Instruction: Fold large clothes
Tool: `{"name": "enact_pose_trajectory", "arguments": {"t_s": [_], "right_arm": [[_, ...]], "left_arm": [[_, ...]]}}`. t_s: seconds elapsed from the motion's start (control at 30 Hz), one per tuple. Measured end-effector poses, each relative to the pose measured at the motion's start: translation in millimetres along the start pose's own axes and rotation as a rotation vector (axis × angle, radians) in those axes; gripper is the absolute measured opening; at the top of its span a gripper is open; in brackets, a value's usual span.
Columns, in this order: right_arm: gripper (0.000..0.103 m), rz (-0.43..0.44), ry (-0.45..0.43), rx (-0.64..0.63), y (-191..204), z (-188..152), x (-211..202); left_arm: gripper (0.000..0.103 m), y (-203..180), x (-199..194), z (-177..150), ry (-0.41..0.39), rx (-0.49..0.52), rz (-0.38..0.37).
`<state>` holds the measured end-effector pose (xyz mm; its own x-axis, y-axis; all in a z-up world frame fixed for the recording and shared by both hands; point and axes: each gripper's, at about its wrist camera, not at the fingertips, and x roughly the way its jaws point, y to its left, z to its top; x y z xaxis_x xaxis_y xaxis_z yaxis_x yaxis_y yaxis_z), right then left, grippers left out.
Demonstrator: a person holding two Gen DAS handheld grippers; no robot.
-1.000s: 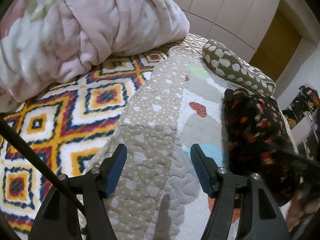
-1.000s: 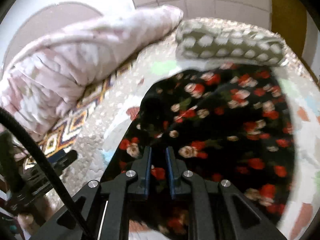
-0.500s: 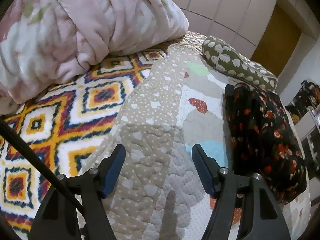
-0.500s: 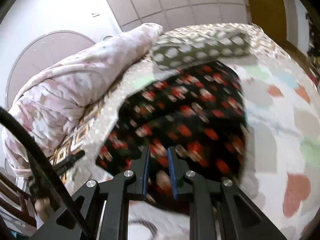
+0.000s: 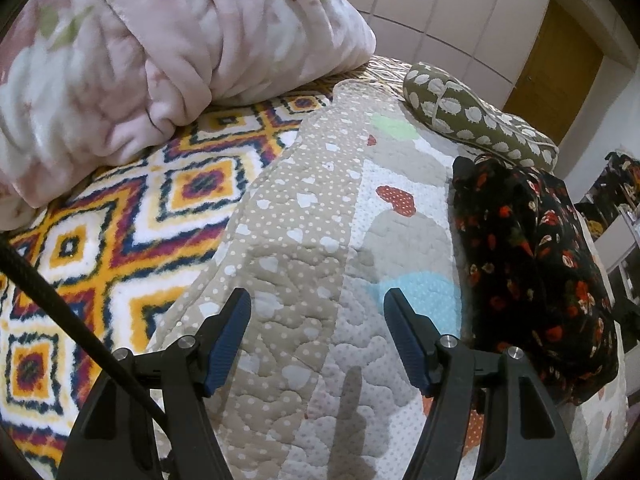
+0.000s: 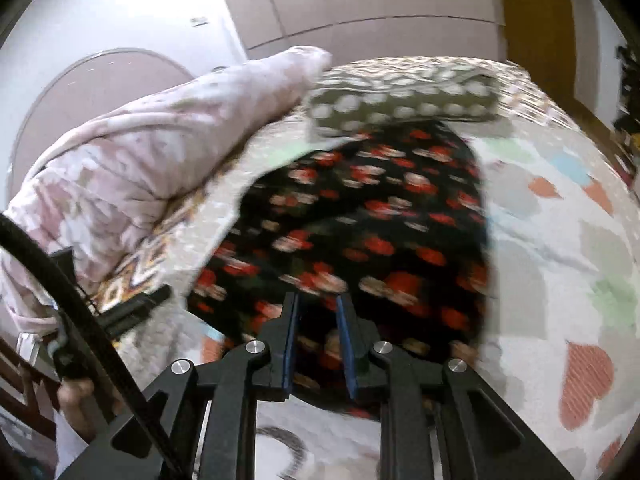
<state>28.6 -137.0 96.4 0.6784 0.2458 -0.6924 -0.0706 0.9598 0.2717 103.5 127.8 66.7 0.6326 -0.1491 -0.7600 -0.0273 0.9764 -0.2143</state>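
A black garment with red flowers (image 5: 532, 248) lies folded on the quilted bedspread (image 5: 304, 248), right of my left gripper (image 5: 318, 320). My left gripper is open and empty above the quilt, apart from the garment. In the right wrist view the same garment (image 6: 360, 224) lies flat ahead of my right gripper (image 6: 318, 312). Its jaws stand a little apart over the garment's near edge, and the blurred view does not show cloth pinched between them.
A pink fleece blanket (image 5: 152, 52) is heaped at the back left on a patterned orange and white blanket (image 5: 120, 232). A green spotted pillow (image 5: 472, 116) lies at the head of the bed behind the garment. A wooden door (image 5: 556, 64) stands beyond.
My right gripper drew back from the garment, its jaws opened a little, and the garment settled flat. My left gripper stayed open and barely moved.
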Motion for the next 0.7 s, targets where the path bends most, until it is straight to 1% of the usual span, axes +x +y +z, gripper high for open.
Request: {"name": "enact_pose_trajectory", "arguments": {"t_s": [0.13, 0.2, 0.23, 0.27, 0.33, 0.4, 0.43, 0.47, 0.5, 0.53, 0.6, 0.67, 0.7], "right_arm": [[0.021, 0.001, 0.056, -0.074, 35.4, 3.5, 41.9], [0.022, -0.033, 0.110, -0.116, 46.1, -1.0, 65.2], [0.022, -0.057, 0.123, -0.140, 50.7, -3.0, 72.9], [0.022, -0.067, 0.106, -0.145, 53.1, -2.1, 70.0], [0.025, -0.070, 0.077, -0.132, 53.3, -0.1, 54.8], [0.048, -0.059, 0.030, -0.114, 47.9, -2.9, 30.8], [0.051, -0.074, 0.001, -0.113, 43.7, -7.4, 15.4], [0.052, -0.097, -0.029, -0.117, 39.5, -12.9, 1.1], [0.052, -0.116, -0.051, -0.121, 35.3, -18.0, -11.0], [0.052, -0.134, -0.072, -0.128, 31.1, -24.9, -23.4], [0.054, -0.188, -0.110, -0.139, 19.1, -43.9, -52.3], [0.057, -0.227, -0.143, -0.137, 7.4, -61.8, -75.5], [0.058, -0.235, -0.152, -0.131, 1.3, -69.7, -84.4]], "left_arm": [[0.068, 0.3, -0.1, 0.6, -0.001, 0.002, 0.003], [0.068, 0.5, -0.9, 1.3, -0.006, 0.002, 0.006], [0.068, 0.6, -2.4, 1.6, -0.012, 0.003, 0.008], [0.068, 0.6, -5.0, 1.7, -0.026, 0.003, 0.013], [0.068, -0.9, -14.2, 0.9, -0.077, 0.009, 0.045], [0.068, -3.9, -27.0, -1.3, -0.155, 0.016, 0.101], [0.070, -5.9, -33.8, -3.5, -0.196, 0.020, 0.132], [0.073, -8.8, -41.9, -6.8, -0.243, 0.028, 0.169], [0.083, -12.9, -52.3, -12.2, -0.300, 0.039, 0.212], [0.089, -16.5, -62.0, -17.8, -0.345, 0.048, 0.245], [0.091, -23.4, -81.6, -28.8, -0.417, 0.056, 0.300], [0.096, -28.8, -101.8, -39.6, -0.462, 0.060, 0.335], [0.101, -33.9, -116.7, -48.6, -0.491, 0.069, 0.349]]}}
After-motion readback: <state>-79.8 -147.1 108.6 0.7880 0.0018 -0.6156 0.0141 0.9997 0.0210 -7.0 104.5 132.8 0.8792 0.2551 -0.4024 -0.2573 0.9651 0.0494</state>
